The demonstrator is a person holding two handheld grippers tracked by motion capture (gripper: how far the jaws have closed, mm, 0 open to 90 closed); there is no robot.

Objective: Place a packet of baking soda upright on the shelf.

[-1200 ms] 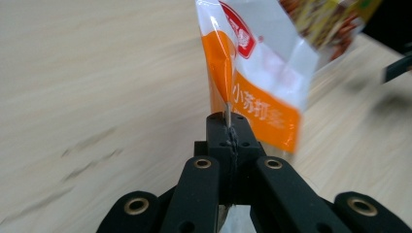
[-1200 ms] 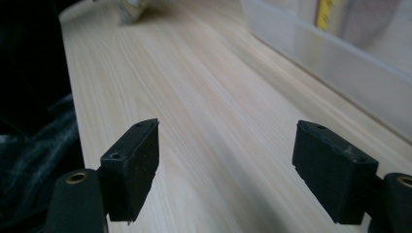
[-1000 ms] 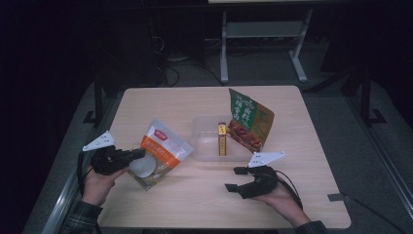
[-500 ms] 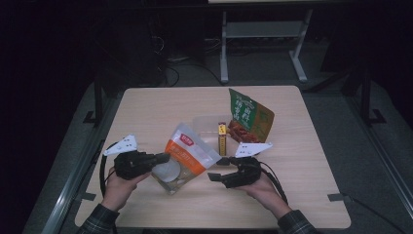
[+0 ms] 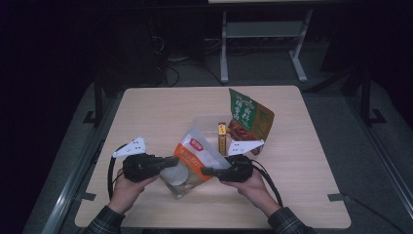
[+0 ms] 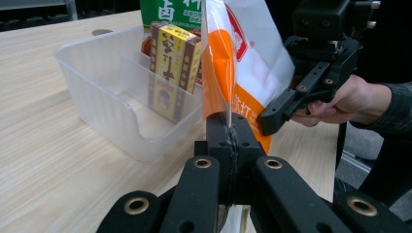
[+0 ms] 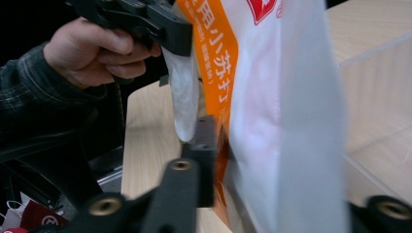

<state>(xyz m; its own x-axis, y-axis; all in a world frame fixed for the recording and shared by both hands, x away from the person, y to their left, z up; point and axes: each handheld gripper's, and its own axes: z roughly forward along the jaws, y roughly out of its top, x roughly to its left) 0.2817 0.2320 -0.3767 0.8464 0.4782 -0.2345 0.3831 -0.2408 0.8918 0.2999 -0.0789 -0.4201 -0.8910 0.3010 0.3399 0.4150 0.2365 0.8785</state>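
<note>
Orange-and-white snack pouch [image 5: 192,158] held up off the bench [image 5: 160,105], near its front middle, between both grippers. Just in front of the clear plastic bin [image 5: 204,122], tilted, top edge leaning toward the bin.

Left gripper [image 5: 170,160] fingers closed tight on the pouch's left edge; in the left gripper view, fingers [image 6: 221,141] pressed together with the orange seam [image 6: 224,73] pinched between them. Grey three-cornered plate [image 5: 130,147] on top, hand [image 5: 127,187] underneath, plaid sleeve [image 5: 104,225] at frame bottom.

Right gripper [image 5: 207,171] at the pouch's right side, jaws just been closing, pouch between them. In the right gripper view, pouch [image 7: 272,111] standing between the two fingers, left finger [image 7: 204,145] against the orange panel; far finger mostly hidden behind the pouch, so contact on that side hard to confirm. Reads as gripping the pouch. Right hand [image 5: 251,187] below it, cable [image 5: 270,180] looping off to the right.

Clear bin behind, holding a yellow-and-brown box [image 5: 222,139] upright against a divider; same box clear in the left gripper view [image 6: 172,68]. Green snack bag [image 5: 246,117] leaning at the bin's right side, tilted, whether inside or just against the rim unclear.

Metal frame legs [image 5: 263,39] on the floor beyond the bench.
</note>
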